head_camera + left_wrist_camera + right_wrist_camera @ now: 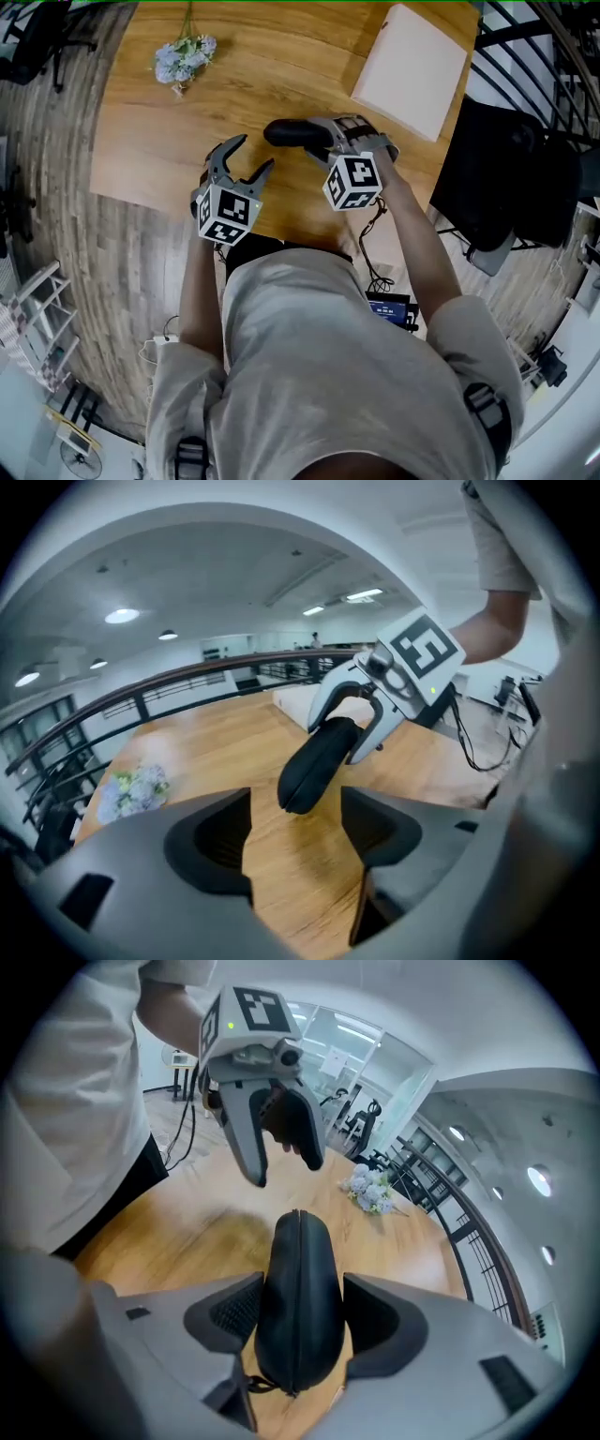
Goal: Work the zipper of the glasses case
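Note:
The black glasses case (pixel 292 133) hangs above the wooden table (pixel 141 150) with my right gripper (pixel 317 134) shut on it. In the right gripper view the case (pixel 298 1326) stands between both pads. Its zipper seam (pixel 295 1241) faces up, and a small pull loop (pixel 251 1384) shows at its near end. My left gripper (pixel 253 153) is open and holds nothing, a little to the left of the case. In the left gripper view its jaws (pixel 295 822) frame bare table, with the case (pixel 317 761) ahead and above them.
A bunch of pale blue flowers (pixel 185 58) lies at the table's far left. A white flat box (pixel 411 70) sits at the far right corner. A black cable (pixel 375 248) trails off the near edge. A dark chair (pixel 511 178) stands right of the table.

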A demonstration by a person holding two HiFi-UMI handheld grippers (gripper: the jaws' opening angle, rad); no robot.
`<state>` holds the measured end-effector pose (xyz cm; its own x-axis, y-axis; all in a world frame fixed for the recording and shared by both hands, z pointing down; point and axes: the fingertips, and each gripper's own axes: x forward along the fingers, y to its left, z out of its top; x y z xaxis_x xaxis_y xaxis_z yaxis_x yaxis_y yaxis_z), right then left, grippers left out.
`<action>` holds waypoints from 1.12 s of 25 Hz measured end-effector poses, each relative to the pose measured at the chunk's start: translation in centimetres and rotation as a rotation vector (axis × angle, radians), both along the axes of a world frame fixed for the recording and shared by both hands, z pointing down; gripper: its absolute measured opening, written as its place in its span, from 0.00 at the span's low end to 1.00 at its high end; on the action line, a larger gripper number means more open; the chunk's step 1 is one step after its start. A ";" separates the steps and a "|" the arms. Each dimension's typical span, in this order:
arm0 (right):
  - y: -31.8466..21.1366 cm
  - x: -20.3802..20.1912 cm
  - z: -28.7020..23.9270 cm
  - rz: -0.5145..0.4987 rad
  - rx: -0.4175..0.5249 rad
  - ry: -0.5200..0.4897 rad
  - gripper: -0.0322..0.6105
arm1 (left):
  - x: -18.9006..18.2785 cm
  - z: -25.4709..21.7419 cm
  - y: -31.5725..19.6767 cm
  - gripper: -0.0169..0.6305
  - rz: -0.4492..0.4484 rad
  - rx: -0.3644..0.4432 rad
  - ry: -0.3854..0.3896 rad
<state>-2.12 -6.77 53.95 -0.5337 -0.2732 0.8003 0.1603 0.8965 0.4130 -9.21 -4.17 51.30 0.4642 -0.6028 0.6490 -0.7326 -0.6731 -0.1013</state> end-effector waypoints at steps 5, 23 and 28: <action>1.4 -0.9 -3.2 0.016 0.014 -0.061 0.49 | 2.0 0.3 -0.6 0.55 0.290 0.065 -0.148; 3.2 -1.4 -4.2 0.036 -0.035 -0.127 0.49 | 6.7 1.4 -0.8 0.56 0.606 0.163 -0.314; 3.3 -1.2 -3.9 0.042 -0.050 -0.134 0.49 | 6.8 1.5 -0.5 0.47 0.609 0.163 -0.306</action>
<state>-3.31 -3.46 50.05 -0.6255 -0.2588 0.7361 0.0687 0.9214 0.3824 -2.40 -4.70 52.77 0.5611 -0.3936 0.7282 -0.1519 -0.9137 -0.3769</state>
